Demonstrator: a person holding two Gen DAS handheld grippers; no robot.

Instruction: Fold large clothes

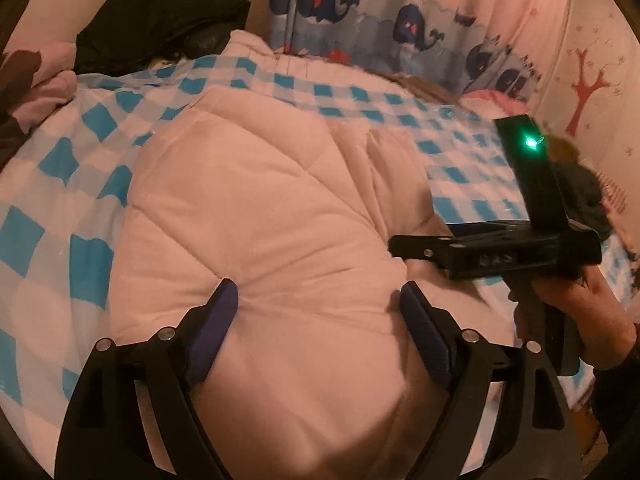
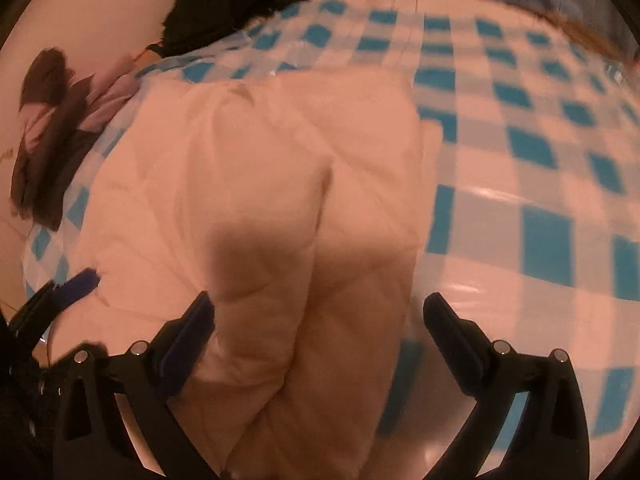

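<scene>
Lying mid-fold on the blue-and-white checked bed cover (image 1: 92,128), a pale pink quilted padded garment (image 1: 256,216) sits beneath both released hand-held grippers, left (image 1: 320,300) and right (image 2: 320,312); next, grasp an edge.

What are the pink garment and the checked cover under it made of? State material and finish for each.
Pink quilted garment: looks like soft padded fabric, matte; stitched diamond lines and puffy panels show. Blue-and-white checked cover: probably plastic or coated sheet, glossy; it throws bright streaks of glare.
</scene>
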